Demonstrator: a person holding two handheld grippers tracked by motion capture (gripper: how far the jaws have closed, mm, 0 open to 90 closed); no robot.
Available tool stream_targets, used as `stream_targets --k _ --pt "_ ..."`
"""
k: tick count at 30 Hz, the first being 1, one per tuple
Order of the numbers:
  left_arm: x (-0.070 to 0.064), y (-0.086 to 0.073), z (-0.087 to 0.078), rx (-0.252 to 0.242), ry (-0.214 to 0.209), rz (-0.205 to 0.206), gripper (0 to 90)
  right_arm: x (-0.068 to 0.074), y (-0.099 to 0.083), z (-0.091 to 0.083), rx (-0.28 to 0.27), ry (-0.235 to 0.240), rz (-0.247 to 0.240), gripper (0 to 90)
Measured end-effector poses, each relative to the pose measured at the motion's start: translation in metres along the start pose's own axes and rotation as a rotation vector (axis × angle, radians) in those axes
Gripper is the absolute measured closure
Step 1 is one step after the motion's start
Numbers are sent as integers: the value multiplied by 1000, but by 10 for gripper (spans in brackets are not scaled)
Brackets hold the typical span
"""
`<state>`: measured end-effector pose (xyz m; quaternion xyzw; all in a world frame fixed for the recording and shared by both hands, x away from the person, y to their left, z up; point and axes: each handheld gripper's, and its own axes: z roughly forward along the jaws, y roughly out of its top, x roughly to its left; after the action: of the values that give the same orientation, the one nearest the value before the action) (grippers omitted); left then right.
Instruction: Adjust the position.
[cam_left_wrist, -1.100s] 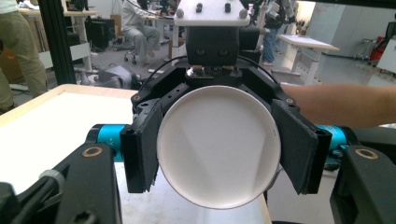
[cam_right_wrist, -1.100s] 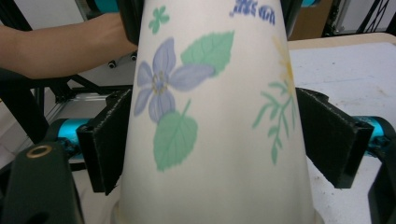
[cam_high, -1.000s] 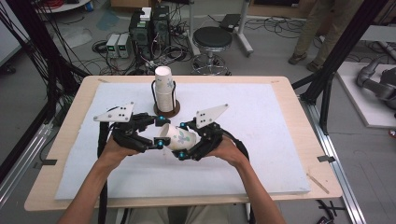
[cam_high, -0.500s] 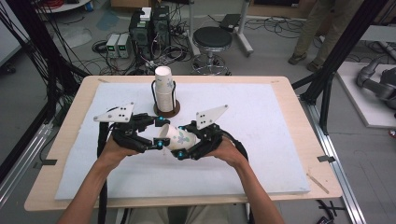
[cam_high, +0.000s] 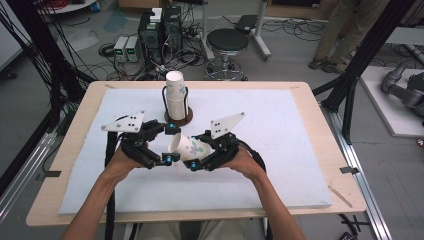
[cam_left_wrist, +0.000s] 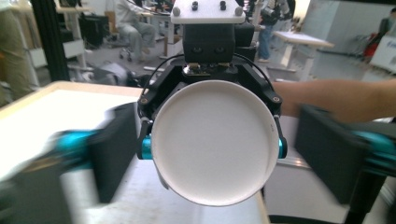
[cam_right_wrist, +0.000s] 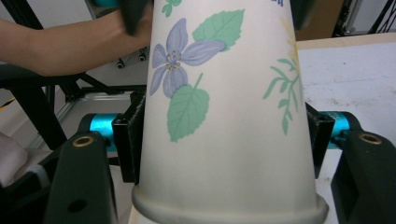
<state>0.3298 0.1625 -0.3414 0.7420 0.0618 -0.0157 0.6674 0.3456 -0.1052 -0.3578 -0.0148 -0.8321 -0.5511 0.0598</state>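
A floral paper cup (cam_high: 186, 146) lies sideways just above the white mat. My right gripper (cam_high: 196, 149) is shut on its wall. In the right gripper view the cup (cam_right_wrist: 224, 93) stands between the two pads (cam_right_wrist: 128, 135), its rolled rim nearest the camera. My left gripper (cam_high: 170, 145) faces it with jaws open, one on each side of the cup's round white end (cam_left_wrist: 212, 144) and clear of it. A stack of cups (cam_high: 175, 95) stands upright in a wire holder on a brown base (cam_high: 178, 118), just behind both grippers.
The white mat (cam_high: 280, 150) covers most of a wooden table (cam_high: 330, 165). A stool (cam_high: 227, 42), electronics boxes and cables lie on the floor beyond the far edge. A person's legs (cam_high: 345, 30) stand at the back right.
Both grippers have stayed close together at mid-table. The cup in the right gripper has tilted slightly toward the left gripper.
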Motion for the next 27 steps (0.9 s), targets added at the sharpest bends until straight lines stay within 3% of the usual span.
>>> stream_targets --k 2,4,11,15,21,27 --pt "1 -1 0 0 9 3 62 -1 0 0 0 -4 -3 341" --pt "3 -2 -2 -17 -1 -22 17 0 0 -1 -1 -4 7 340" --pt "2 -4 -4 25 10 -11 17 -1 0 -4 0 -12 13 340" --pt "1 -4 -7 43 38 -6 18 0 0 -6 -1 -16 21 339" --pt "-1 -4 -14 105 51 -16 18 0 -1 -8 14 -19 23 339" --pt "-1 -5 -19 135 63 -31 18 -1 0 -12 33 -31 27 339"
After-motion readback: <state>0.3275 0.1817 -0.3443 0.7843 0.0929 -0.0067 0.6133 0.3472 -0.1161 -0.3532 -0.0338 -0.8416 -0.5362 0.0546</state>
